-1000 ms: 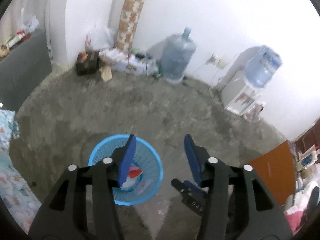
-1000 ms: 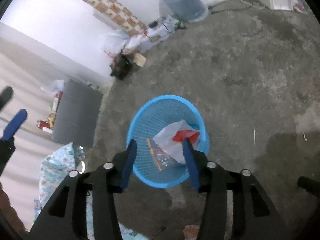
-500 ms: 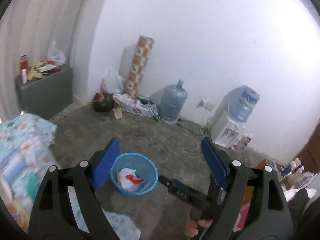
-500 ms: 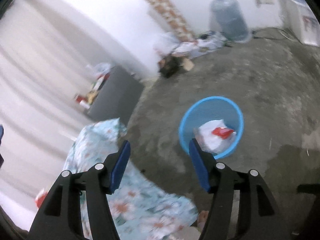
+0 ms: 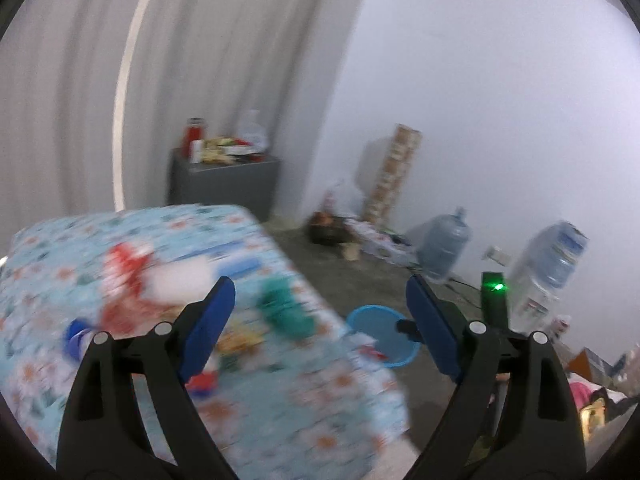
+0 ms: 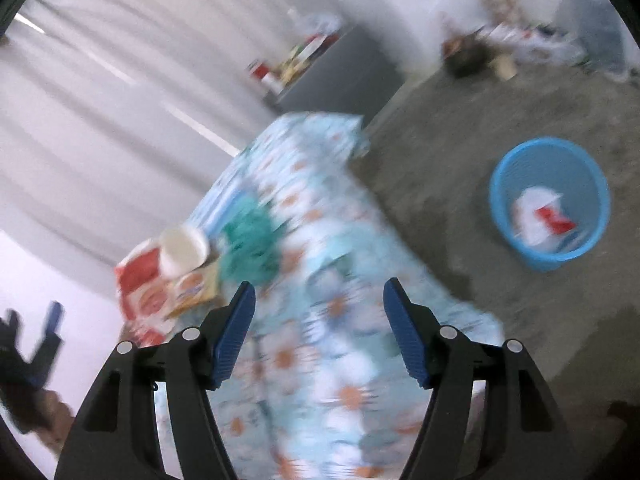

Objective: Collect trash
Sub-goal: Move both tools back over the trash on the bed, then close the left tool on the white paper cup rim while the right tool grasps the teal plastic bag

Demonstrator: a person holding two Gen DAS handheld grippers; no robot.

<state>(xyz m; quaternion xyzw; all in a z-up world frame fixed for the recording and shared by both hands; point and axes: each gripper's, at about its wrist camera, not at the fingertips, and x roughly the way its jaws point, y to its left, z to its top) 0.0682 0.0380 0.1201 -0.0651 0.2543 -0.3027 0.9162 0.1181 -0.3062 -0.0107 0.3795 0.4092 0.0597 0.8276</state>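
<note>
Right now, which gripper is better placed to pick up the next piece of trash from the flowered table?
Probably the left gripper. Its open, empty jaws face the red-and-white wrapper and green crumpled packet on the flowered tablecloth. The right gripper, also open and empty, has that trash off to its side.

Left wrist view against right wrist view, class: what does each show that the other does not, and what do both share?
Only the left wrist view shows the water dispenser by the wall. Only the right wrist view looks into the blue basket, where a white and red wrapper lies. Both share the floral-covered table, the green item on it, and the grey cabinet.
</note>
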